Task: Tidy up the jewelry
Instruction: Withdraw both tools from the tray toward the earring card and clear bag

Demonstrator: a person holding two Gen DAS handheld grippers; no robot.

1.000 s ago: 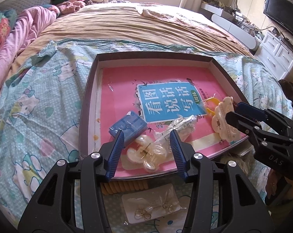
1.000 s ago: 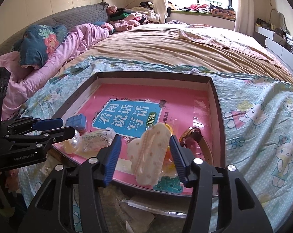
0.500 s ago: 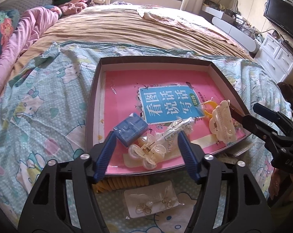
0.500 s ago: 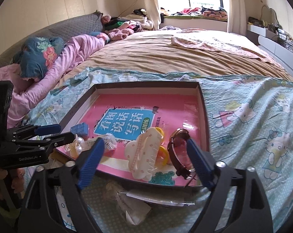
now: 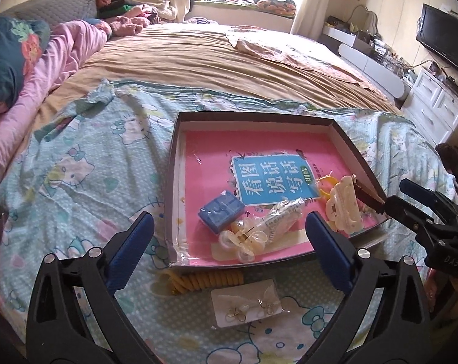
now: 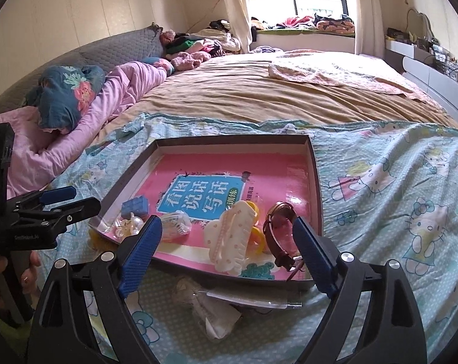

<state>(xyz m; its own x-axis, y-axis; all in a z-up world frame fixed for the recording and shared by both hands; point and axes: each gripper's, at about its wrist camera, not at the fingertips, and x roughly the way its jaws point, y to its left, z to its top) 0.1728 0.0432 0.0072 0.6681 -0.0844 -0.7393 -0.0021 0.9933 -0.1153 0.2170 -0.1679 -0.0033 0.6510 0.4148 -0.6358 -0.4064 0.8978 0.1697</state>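
A dark shallow tray (image 5: pixel 171 182) (image 6: pixel 317 182) lined with a pink book lies on the bed. In it are a blue box (image 5: pixel 221 212), a clear pearl hair clip (image 5: pixel 242 241), a clear packet (image 5: pixel 282 217), a cream claw clip (image 5: pixel 344 206) (image 6: pixel 229 239), a yellow ring (image 6: pixel 257 236) and a brown watch (image 6: pixel 279 236). My left gripper (image 5: pixel 229 248) is open and empty, just short of the tray's near edge. My right gripper (image 6: pixel 225 248) is open and empty, in front of the cream clip. An earring card (image 5: pixel 248 305) and a yellow coil hair tie (image 5: pixel 204 280) lie on the sheet below the tray.
Clear plastic packets (image 6: pixel 216 306) lie on the sheet in front of the tray in the right wrist view. Pink bedding and pillows (image 6: pixel 71 103) are at the left. White drawers (image 5: pixel 438 103) and a TV (image 5: pixel 444 39) stand at the right.
Both grippers have opened wide and pulled back from the tray. The left let go of the pearl clip and the right let go of the cream claw clip, which now lie in the tray.
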